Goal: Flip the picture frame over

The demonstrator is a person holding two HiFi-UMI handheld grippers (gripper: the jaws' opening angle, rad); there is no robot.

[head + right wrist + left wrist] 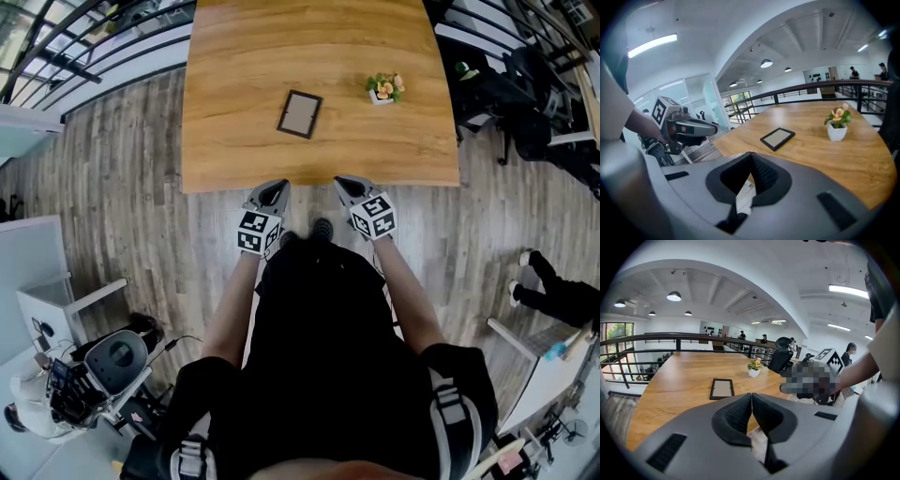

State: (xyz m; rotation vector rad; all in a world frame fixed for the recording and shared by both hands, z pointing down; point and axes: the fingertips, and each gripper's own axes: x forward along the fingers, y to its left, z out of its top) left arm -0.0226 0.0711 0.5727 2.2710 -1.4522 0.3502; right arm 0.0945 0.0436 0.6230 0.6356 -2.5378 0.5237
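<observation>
We hold the left gripper (277,187) just over the near edge of the table (234,56), its jaws pressed together with nothing between them. The picture frame (300,113) lies flat near the table's middle, well apart from both grippers. Our right gripper (344,184) hovers at the same near edge, jaws likewise together and empty. A small potted flower (384,88) stands toward the right edge.

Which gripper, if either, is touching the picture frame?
Apart: neither. The head view shows the left gripper and the right gripper at the near edge of the table, with bare wood between them and the picture frame.
</observation>
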